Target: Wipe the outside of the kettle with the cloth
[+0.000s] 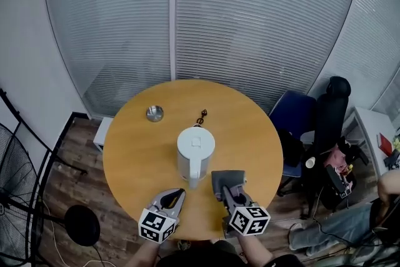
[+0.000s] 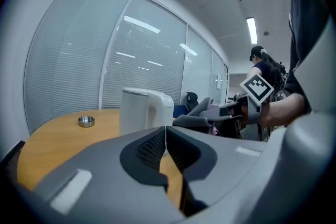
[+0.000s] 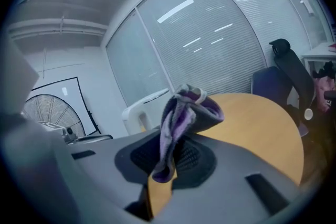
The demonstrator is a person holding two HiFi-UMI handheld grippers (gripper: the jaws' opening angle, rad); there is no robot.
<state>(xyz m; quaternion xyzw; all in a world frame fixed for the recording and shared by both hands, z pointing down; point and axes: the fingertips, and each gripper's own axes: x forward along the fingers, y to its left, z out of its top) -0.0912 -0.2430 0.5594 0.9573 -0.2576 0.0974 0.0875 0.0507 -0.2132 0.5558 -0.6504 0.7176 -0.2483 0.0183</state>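
Now right gripper [image 1: 227,192] jaws clamp the cloth [image 1: 229,179] beside the kettle [image 1: 195,150]; left gripper [image 1: 180,192] jaws clenched empty.

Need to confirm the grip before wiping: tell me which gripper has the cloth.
The right gripper: its jaws are shut on the purple-grey cloth. The left gripper has its jaws together with nothing between them.
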